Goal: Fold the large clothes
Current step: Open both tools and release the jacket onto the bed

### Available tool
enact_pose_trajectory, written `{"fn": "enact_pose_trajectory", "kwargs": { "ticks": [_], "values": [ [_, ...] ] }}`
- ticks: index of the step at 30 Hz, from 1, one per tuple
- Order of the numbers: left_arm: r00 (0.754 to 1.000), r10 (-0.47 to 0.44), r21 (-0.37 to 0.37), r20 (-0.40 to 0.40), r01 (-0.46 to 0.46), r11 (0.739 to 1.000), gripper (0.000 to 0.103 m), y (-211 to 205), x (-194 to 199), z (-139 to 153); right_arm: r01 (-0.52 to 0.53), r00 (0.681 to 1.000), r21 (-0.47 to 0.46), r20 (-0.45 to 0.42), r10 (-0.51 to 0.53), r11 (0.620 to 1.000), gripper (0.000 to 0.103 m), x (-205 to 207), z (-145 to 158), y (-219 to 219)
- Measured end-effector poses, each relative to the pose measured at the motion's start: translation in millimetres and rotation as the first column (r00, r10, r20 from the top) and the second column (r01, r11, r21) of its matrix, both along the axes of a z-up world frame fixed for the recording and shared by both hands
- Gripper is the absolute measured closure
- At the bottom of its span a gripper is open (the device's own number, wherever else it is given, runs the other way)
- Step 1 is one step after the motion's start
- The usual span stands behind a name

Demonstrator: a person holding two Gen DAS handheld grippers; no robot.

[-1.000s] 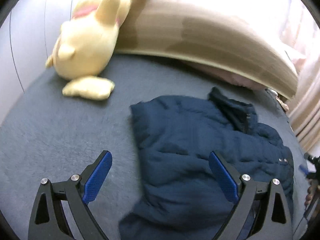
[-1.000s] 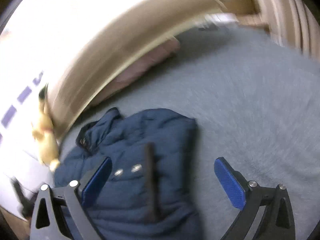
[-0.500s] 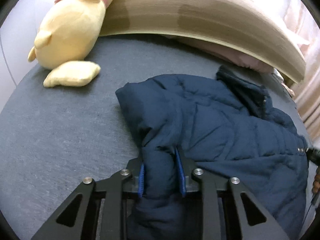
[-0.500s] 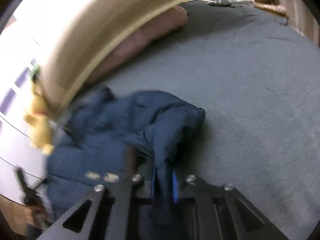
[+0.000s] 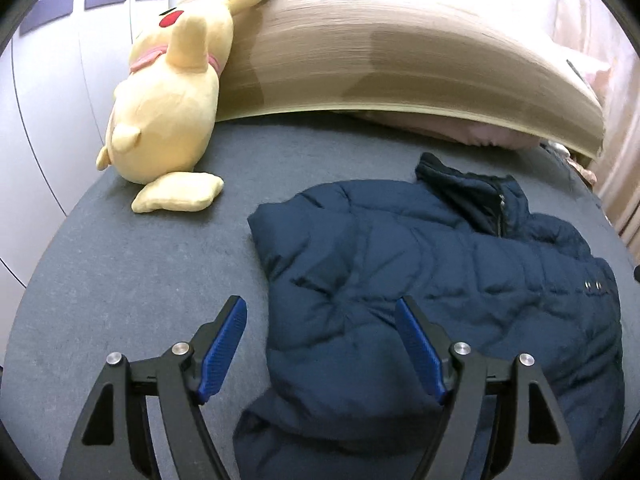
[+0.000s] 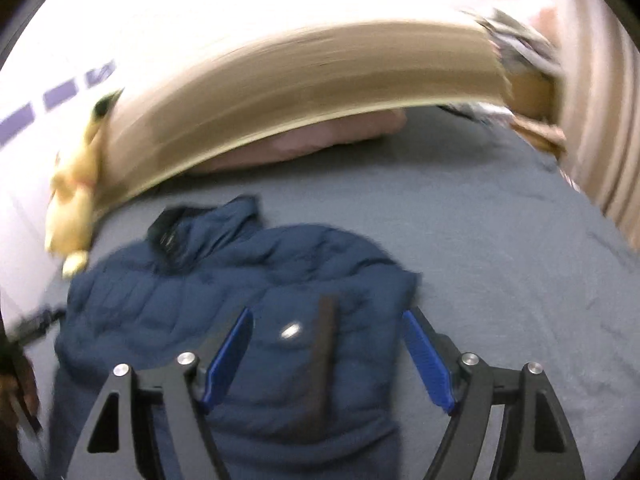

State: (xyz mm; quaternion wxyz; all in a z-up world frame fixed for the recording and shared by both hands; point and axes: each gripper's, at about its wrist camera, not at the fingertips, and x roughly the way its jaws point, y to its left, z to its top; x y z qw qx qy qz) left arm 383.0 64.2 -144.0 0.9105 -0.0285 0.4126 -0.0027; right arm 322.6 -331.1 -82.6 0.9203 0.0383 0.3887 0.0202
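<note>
The jacket [image 5: 420,292] lies mid-bed [image 5: 132,288], collar toward the headboard [image 5: 400,64]. The left gripper [image 5: 320,348] and right gripper [image 6: 326,354] are opening, holding nothing. Puffy padding may spring the folds back open.

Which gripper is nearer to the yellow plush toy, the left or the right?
Left. The left gripper is at the jacket edge facing the yellow plush toy; the right gripper is at the jacket's far edge.
</note>
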Motion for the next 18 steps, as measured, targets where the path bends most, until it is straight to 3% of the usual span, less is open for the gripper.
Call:
{"fn": "enact_pose_trajectory", "kwargs": {
  "ticks": [4, 8, 10, 13, 15, 18],
  "values": [
    [1.0, -0.004, 0.028, -0.013, 0.005, 1.0, 0.026, -9, -4, -8, -0.049, 0.998, -0.087, -0.047, 0.045, 0.995, 0.023, -7, -27, 33],
    [0.999, -0.005, 0.073, -0.045, 0.008, 0.997, 0.026, -14, 0, -27, -0.061, 0.992, -0.172, -0.123, 0.04, 0.983, 0.023, -6, -65, 33],
    [0.997, -0.014, 0.085, -0.075, 0.02, 0.996, 0.023, -14, 3, -43, -0.048, 0.989, -0.165, -0.144, 0.024, 0.985, 0.022, 1, -82, 28],
    [0.997, 0.004, 0.058, -0.081, 0.001, 0.998, 0.022, -10, 4, -47, -0.046, 0.986, -0.166, -0.164, 0.019, 0.985, 0.022, 1, -81, 22],
    [0.998, 0.006, 0.049, -0.069, -0.003, 0.999, 0.022, -8, 1, -36, -0.055, 0.985, -0.102, -0.167, 0.037, 0.993, 0.021, 0, -72, 16],
    [1.0, -0.006, 0.025, -0.015, 0.006, 1.0, 0.022, 1, -3, -21, -0.007, 0.995, 0.048, -0.097, 0.011, 0.999, 0.021, -4, -44, -18]
  ]
}}
